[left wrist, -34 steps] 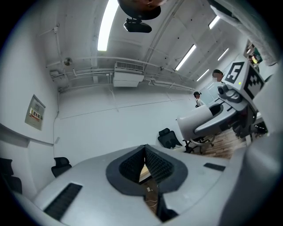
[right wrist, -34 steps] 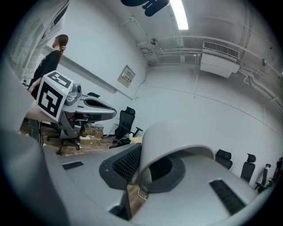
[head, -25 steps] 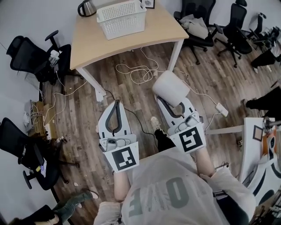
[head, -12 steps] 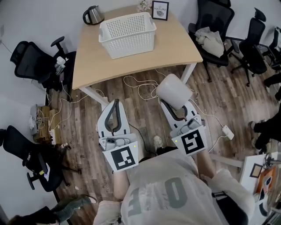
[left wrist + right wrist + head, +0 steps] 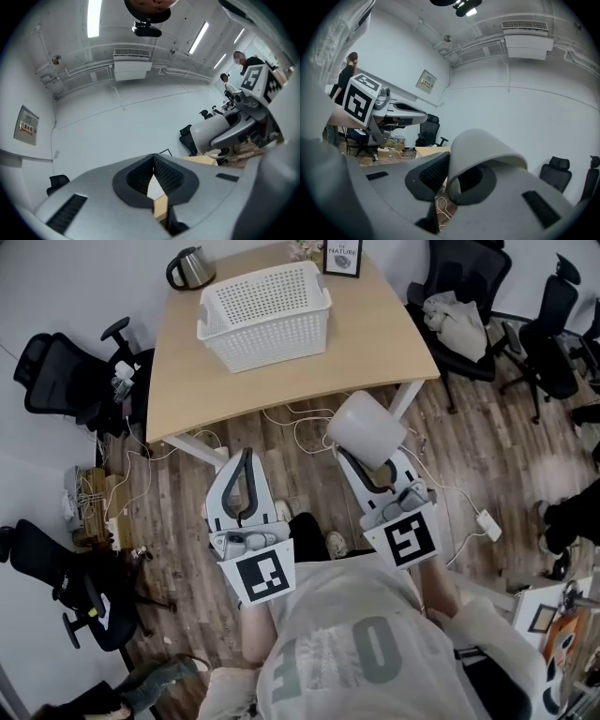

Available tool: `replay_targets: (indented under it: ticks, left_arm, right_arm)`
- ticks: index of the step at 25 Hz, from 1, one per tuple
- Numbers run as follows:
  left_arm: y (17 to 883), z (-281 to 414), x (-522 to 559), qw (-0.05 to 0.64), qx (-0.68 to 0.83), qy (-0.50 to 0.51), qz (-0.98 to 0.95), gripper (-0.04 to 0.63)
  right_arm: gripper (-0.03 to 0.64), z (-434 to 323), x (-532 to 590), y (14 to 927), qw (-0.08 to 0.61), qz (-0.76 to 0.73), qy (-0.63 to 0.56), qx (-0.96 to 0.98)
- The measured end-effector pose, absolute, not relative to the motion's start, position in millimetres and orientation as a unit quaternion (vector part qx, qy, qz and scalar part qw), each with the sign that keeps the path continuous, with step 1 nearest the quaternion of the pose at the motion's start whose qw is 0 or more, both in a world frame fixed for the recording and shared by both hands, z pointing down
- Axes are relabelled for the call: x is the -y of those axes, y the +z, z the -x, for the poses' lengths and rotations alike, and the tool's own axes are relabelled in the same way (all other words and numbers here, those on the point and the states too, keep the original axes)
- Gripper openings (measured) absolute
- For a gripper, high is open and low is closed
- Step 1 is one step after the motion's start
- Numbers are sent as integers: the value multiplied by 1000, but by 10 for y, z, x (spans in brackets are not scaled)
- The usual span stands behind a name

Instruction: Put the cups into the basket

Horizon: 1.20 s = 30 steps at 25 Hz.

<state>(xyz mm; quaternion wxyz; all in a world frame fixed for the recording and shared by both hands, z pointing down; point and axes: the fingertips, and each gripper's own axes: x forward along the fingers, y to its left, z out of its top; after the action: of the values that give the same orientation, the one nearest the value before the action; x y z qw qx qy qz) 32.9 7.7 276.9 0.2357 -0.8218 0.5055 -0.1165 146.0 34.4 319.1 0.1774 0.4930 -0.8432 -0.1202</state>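
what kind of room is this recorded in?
Most likely an office or lab workroom. Black office chairs stand around a light wooden table, and loose cables trail over the wood-look floor. The left gripper view shows ceiling strip lights and an air conditioner.

I record the cup (image 5: 366,429) as plain pale grey. The basket (image 5: 272,341) is white, pierced in a fine grid; worktop (image 5: 375,343) light tan, floor (image 5: 173,512) brown planked.

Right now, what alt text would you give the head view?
The right claw grips a white cup just short of a wooden table, where a white basket stands near a kettle. The left claw is shut and empty.
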Motion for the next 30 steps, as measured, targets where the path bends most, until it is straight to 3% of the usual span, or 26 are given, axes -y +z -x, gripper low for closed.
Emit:
replay_targets:
  ticks: [12, 30]
  left_arm:
    - [2816, -429, 1194, 225, -482, -69, 844, 9]
    - [2715, -281, 3927, 209, -451, -49, 866, 9]
  right_arm:
    - [31, -1475, 753, 3181, 202, -518, -136, 820]
    - [31, -1380, 3357, 2956, 240, -563, -152, 776]
